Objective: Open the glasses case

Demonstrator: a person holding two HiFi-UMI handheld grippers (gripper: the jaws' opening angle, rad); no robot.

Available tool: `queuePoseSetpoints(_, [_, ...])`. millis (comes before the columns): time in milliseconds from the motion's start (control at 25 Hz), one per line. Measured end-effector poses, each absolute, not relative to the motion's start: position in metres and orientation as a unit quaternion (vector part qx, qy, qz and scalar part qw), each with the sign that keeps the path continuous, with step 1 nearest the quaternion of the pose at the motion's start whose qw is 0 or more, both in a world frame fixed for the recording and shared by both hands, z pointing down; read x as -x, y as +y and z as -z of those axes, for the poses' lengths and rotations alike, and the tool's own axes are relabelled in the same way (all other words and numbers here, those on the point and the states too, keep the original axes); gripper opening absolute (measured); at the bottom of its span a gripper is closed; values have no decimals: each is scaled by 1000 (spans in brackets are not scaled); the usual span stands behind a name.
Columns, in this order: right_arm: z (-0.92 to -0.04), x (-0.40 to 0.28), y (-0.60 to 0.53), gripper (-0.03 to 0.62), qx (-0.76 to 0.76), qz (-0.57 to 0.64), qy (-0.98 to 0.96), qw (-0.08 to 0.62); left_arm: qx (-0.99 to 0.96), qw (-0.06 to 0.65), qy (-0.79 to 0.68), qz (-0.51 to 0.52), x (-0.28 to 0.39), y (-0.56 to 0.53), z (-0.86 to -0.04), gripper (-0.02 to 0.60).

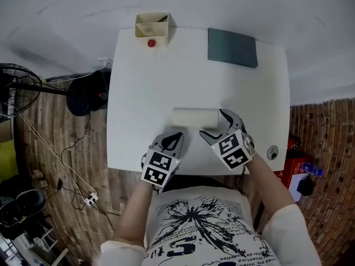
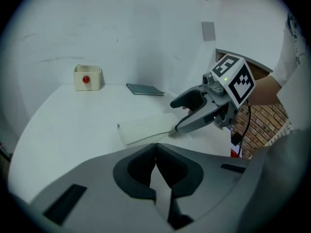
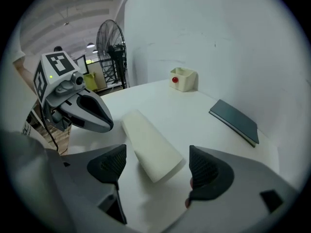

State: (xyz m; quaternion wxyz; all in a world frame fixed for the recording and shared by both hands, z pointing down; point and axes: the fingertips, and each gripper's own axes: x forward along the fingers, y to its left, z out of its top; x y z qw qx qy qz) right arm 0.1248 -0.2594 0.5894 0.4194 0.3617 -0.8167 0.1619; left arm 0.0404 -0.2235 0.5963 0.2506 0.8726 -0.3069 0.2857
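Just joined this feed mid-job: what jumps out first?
The pale glasses case lies closed near the table's front edge, its right end between the open fingers of the right gripper, not yet pinched. The left gripper, fingers shut, is just short of its left end. At the far edge: a cream box with a red dot, and a dark flat pad.

Glasses case [image 1: 195, 117]: cream, oblong, rounded edges, lid shut. It lies flat on its long side. One end sits between the parted jaws of the right gripper [image 1: 214, 124]; it is just beyond the left gripper [image 1: 173, 138].
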Motion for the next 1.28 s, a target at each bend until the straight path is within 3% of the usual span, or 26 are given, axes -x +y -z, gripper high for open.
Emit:
queuePoseSetpoints(320, [-613, -119, -265, 384, -341, -99, -800, 484, -856, 291, -323, -279, -45, -237, -613, 14])
queuePoseSetpoints(960, [-611, -116, -268, 350, -293, -139, -812, 486, -849, 306, -325, -284, -45, -245, -619, 14])
queuePoseSetpoints(1280, [-587, -110, -280, 238, -302, -124, -820, 470, -849, 305, -326, -283, -44, -245, -618, 14])
